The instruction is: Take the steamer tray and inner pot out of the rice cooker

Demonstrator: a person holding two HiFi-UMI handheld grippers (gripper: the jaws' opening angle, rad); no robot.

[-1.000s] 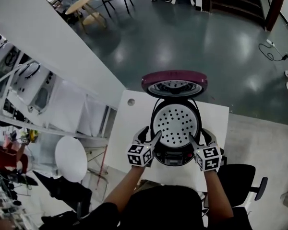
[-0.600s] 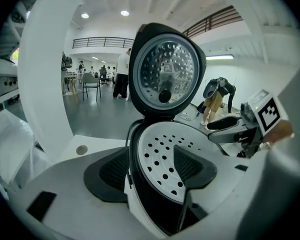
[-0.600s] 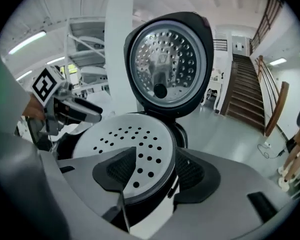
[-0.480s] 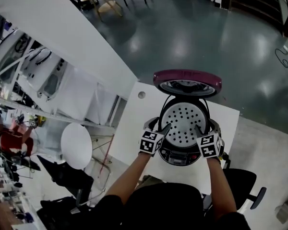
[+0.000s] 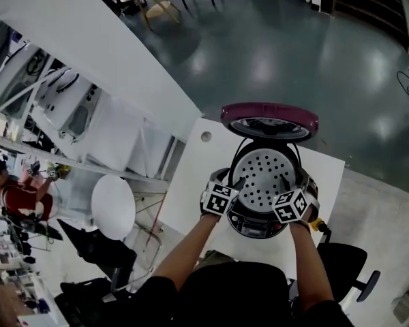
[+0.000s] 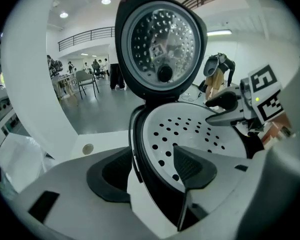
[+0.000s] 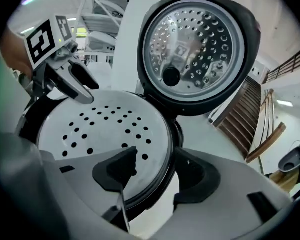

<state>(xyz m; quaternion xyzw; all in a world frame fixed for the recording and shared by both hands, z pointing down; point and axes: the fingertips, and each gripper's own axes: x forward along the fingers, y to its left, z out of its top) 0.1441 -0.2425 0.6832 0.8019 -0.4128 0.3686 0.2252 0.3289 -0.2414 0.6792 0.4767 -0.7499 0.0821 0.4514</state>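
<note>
Head view: steamer tray [image 5: 262, 176] flat in rice cooker [image 5: 256, 227], left gripper [image 6: 151, 168], right gripper [image 7: 157, 171] fingers spread astride rim.

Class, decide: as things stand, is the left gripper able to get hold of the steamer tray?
Probably yes. The lid stands open, and the left gripper has its jaws apart astride the rim of the tray, one inside and one outside. Nothing else lies between them.

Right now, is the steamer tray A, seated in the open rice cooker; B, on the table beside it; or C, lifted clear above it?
A: the steamer tray sits in the rice cooker, with the left hand-held gripper and right hand-held gripper open astride its rim.
</note>
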